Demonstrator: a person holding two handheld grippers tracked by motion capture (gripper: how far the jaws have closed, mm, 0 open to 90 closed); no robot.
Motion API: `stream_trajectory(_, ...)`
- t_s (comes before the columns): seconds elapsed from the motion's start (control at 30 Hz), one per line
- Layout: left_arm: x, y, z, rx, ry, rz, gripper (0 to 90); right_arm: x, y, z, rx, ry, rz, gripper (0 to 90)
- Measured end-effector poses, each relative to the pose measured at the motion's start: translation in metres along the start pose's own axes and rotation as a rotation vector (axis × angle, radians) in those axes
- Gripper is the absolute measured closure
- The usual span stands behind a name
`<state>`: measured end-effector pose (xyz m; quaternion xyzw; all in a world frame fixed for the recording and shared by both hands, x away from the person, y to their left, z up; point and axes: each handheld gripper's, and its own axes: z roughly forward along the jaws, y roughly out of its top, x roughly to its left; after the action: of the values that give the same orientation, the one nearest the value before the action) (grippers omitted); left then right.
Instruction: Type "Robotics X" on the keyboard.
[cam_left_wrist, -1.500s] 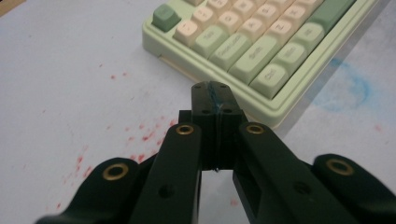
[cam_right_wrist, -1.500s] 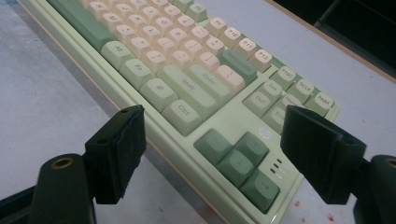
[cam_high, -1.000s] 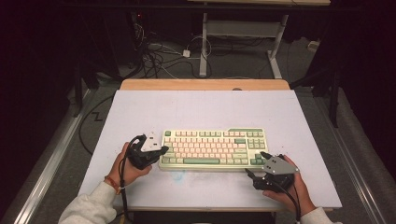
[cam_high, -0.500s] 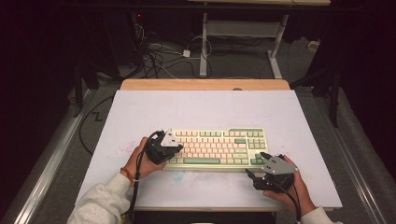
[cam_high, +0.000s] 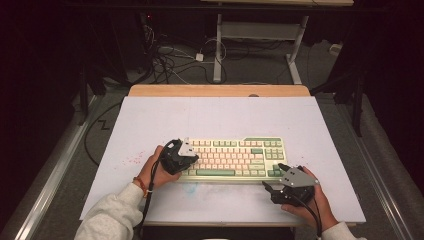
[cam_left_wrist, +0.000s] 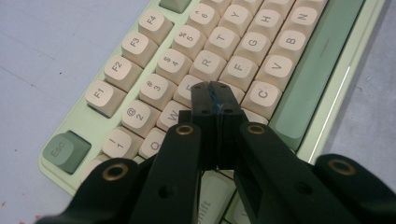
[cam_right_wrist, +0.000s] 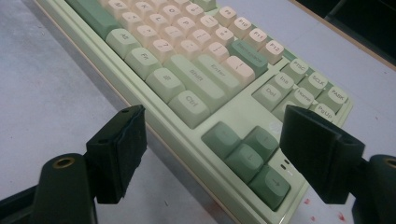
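1. The keyboard (cam_high: 232, 157) lies flat on the counter (cam_high: 220, 115), toward the near edge, its long side facing the person.
2. The left gripper (cam_left_wrist: 215, 100) has its fingers clenched together with nothing between them, tips poised over the letter keys near the D; pressed into one blunt point like that, they look set to poke a single key rather than grip.
3. The right gripper (cam_right_wrist: 212, 154) rests with fingers released and spread wide, straddling the keyboard's near right corner by the arrow keys (cam_right_wrist: 247, 151), probably ready to steady the case.
4. The high view gives the layout: a hand at each end of the keyboard. The left gripper view gives the key legends, which the high view leaves too small to read.
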<state>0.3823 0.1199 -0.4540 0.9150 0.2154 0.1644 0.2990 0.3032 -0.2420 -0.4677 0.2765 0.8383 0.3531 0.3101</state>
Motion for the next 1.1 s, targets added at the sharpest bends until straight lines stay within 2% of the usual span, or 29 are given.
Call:
stream_trajectory(0.33,-0.001,0.0,0.004,0.016,0.01,0.012,87.6,0.0,-0.001,0.001,0.009,0.004,-0.007,23.3)
stream_trajectory(0.77,0.0,-0.001,-0.004,-0.017,0.043,0.025,84.9,0.0,0.0,0.0,0.002,0.003,-0.006,23.4)
stream_trajectory(0.93,0.0,-0.002,-0.008,-0.038,0.053,0.026,80.8,0.0,0.0,0.0,0.003,0.003,-0.005,23.5)
stream_trajectory(1.1,0.002,-0.003,-0.01,-0.056,0.076,0.014,69.1,0.0,0.0,0.0,0.002,0.002,-0.005,23.5)
